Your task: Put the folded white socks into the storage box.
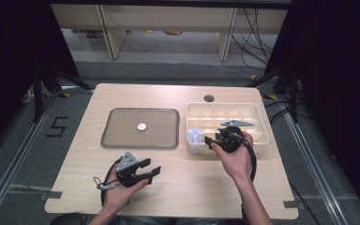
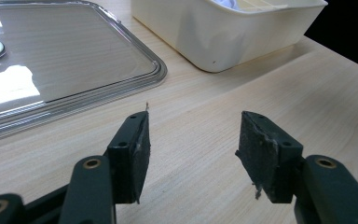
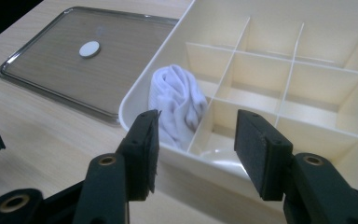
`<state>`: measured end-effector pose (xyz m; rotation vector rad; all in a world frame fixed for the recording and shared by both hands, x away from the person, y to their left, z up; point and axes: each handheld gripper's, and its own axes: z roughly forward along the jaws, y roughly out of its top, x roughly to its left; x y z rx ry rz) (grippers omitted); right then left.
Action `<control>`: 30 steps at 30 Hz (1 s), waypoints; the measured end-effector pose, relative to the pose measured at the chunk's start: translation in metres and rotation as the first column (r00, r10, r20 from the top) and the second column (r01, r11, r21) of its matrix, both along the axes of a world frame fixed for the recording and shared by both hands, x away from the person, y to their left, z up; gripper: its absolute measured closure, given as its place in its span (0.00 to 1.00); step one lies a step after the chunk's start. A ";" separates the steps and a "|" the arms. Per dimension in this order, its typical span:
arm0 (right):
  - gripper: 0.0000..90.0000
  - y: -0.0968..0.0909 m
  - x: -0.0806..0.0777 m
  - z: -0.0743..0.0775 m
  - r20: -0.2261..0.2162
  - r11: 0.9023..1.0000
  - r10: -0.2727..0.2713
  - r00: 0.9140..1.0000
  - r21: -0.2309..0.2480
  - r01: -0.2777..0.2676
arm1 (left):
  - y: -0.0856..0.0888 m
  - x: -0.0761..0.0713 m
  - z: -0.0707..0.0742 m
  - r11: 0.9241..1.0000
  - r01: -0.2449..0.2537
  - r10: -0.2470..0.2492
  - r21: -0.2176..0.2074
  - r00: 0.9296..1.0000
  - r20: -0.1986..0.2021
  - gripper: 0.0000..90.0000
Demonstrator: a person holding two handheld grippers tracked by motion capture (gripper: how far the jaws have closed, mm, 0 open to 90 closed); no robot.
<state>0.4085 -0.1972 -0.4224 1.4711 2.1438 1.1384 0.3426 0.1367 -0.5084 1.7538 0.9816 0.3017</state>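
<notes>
Both grippers gape empty: right gripper [image 3: 196, 149] over the rolled white cloth [image 3: 177, 102] (soft, crumpled); left gripper [image 2: 191, 158] above woodgrain.

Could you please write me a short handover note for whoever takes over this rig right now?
Left gripper: open, nothing between the jaws, low over the table in front of the clear tray.
Right gripper: open, nothing held, at the near edge of the divided bin.
Done: rolled white cloth lies in the bin's near left compartment.
Left: white disc still in the tray; other compartments I can see look unfilled.
</notes>
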 end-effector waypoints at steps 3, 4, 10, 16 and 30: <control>0.56 -0.003 -0.005 -0.001 0.002 1.000 -0.001 1.000 0.005 0.000 | 0.000 0.000 0.000 1.000 -0.004 0.004 0.001 1.000 0.003 0.47; 0.55 -0.002 -0.009 -0.002 -0.014 0.999 -0.029 0.999 0.018 0.029 | 0.001 0.000 0.000 1.000 -0.005 0.005 0.002 1.000 0.003 0.47; 0.54 -0.016 -0.022 -0.009 -0.001 1.000 -0.012 1.000 0.026 0.012 | 0.000 0.000 0.000 1.000 -0.005 0.005 0.000 1.000 0.006 0.47; 0.54 -0.031 -0.037 -0.021 -0.003 0.999 -0.028 1.000 0.043 0.029 | 0.000 0.000 0.000 1.000 -0.007 0.007 -0.001 1.000 0.007 0.47; 0.54 -0.050 -0.058 -0.039 0.040 0.991 -0.068 0.997 0.119 0.063 | -0.003 -0.002 -0.002 1.000 -0.004 0.004 -0.004 1.000 -0.007 0.47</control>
